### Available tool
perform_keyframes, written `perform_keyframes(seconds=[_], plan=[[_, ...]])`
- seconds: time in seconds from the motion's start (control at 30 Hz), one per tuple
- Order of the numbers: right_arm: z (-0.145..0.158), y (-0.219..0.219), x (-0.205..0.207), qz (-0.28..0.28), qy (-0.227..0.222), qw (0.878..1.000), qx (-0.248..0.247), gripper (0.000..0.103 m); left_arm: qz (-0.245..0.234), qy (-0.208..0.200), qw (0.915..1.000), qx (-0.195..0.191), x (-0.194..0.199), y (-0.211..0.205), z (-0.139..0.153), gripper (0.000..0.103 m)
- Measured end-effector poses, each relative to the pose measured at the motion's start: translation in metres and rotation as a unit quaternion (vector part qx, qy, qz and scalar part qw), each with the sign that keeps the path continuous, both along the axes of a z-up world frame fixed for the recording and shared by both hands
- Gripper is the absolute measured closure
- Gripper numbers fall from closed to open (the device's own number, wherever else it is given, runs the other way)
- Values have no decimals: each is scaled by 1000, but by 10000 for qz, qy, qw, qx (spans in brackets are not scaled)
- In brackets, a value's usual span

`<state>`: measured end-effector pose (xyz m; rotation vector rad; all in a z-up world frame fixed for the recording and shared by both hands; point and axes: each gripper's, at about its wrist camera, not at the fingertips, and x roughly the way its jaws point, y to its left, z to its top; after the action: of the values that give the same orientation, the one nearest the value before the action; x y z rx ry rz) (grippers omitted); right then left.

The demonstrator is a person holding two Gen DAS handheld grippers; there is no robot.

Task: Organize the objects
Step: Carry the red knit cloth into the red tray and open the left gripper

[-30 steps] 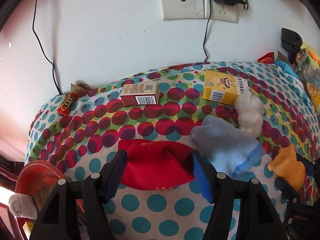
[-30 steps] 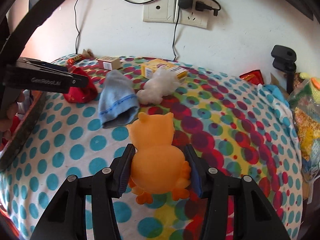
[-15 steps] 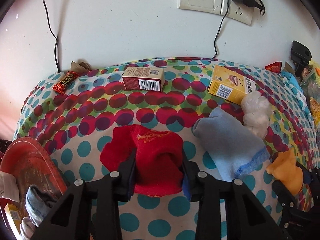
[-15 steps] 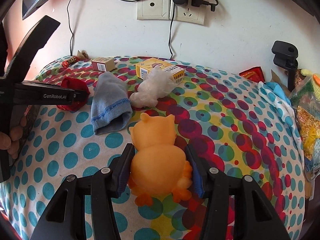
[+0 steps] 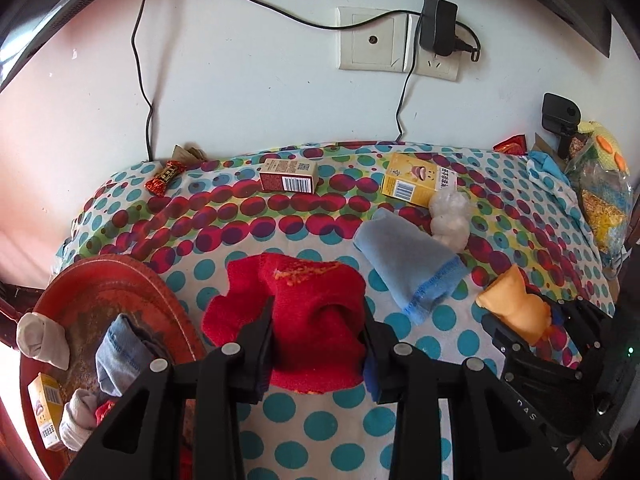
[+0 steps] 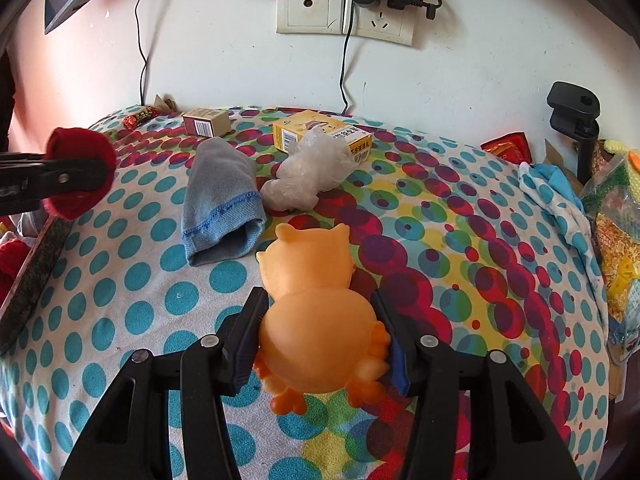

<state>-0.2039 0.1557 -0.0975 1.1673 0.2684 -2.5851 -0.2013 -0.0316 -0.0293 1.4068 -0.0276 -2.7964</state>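
Left hand-held gripper (image 5: pixel 318 344) pinching red sock (image 5: pixel 304 300), right (image 6: pixel 320 340) around half-hidden orange toy (image 6: pixel 316 320).

red tray (image 5: pixel 100 292) — cut off (lower left edge); box print unreadable.

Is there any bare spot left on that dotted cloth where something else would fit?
Yes: the near-left stretch between the blue sock and the red tray's rim lies bare, and so does the wide right side up to the snack bags. The back middle is crowded: brown box, yellow box, crumpled plastic bag.
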Motion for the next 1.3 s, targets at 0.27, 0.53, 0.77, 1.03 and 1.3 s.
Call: perform_keyframes(seconds=[0.27, 0.53, 0.77, 1.03, 1.3], plan=[[-1, -3, 1, 3, 52, 9999, 127, 54, -78, 114, 9998, -176, 31, 2, 11, 68], [-1, -4, 1, 3, 66, 9998, 177, 54, -45, 93, 9997, -202, 51, -10, 15, 67], [-1, -6, 2, 9, 84, 9997, 236, 53, 134, 95, 9998, -150, 63, -39, 21, 67], [-1, -7, 2, 17, 119, 9994, 325, 53, 484, 72, 9982, -342, 72, -80, 25, 67], [-1, -9, 3, 20, 145, 9992, 383, 53, 834, -4, 9952, -507, 78, -123, 22, 67]])
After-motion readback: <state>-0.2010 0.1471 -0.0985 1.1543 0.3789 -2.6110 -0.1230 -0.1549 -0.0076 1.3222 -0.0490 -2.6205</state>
